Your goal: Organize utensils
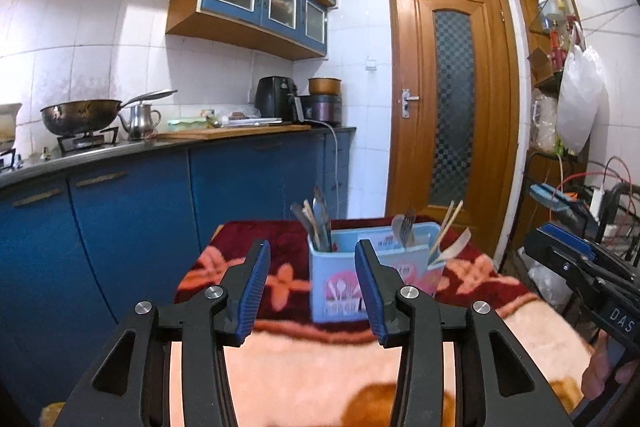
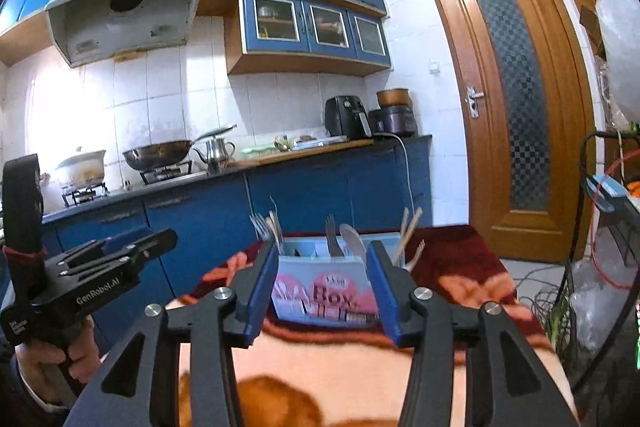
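Note:
A light blue utensil box (image 1: 344,279) with pink pictures stands on a table covered by a red and peach blanket (image 1: 320,367). It holds forks (image 1: 406,231), a spoon, chopsticks (image 1: 446,227) and dark utensils (image 1: 316,223) in separate compartments. My left gripper (image 1: 312,283) is open and empty, a little before the box. In the right wrist view the box (image 2: 324,291) is straight ahead, with forks (image 2: 332,239), a spoon (image 2: 354,241) and chopsticks (image 2: 408,231). My right gripper (image 2: 322,287) is open and empty, just before the box.
A blue kitchen counter (image 1: 160,195) with a wok (image 1: 80,115), kettle and appliances runs along the left. A wooden door (image 1: 452,107) is behind the table. A wire rack (image 2: 600,247) with cables and bags stands at the right. The other gripper shows in each view's edge.

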The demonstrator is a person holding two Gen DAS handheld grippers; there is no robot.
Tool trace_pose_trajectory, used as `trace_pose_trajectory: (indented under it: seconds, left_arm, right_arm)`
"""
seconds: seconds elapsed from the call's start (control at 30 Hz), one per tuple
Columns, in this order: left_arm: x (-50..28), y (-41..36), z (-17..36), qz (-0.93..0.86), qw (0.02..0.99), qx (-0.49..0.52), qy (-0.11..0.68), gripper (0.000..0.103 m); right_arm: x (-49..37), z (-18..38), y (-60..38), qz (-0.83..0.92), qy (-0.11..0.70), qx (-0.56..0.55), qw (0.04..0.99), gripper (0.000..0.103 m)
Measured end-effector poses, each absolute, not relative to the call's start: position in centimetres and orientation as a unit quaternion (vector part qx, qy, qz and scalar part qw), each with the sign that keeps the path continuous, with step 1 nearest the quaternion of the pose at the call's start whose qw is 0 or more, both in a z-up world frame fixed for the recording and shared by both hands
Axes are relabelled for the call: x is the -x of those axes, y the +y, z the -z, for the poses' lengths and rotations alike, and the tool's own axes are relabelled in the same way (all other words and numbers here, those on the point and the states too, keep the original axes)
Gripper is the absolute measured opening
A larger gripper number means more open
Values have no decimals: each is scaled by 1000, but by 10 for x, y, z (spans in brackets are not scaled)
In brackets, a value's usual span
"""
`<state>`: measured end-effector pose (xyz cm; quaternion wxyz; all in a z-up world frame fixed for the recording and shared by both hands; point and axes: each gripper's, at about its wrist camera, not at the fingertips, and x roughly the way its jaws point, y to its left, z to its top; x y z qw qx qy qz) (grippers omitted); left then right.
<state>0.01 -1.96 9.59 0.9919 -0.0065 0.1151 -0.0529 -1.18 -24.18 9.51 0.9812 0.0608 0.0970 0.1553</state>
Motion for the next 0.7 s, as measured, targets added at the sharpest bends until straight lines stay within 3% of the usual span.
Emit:
trace_pose_trajectory:
  seconds: [0.17,0.23,0.47,0.7]
  left_arm:
    - [7,-23,-73,35,994,9,108,72]
    - [6,-25,-61,23,994,10,110,75]
    - [-2,-33,-17,-2,988,-3,152,76]
    - [-5,-27,-9,-6,985,16,169,76]
  right_arm:
    - [22,-70,-248,-146,110,-67,981,69]
    - [23,-60,-249,-141,116,-65,981,71]
    - [23,-31,-251,-124,123,-43,984,83]
    - [18,-12,-253,-105,131,-37,985,84]
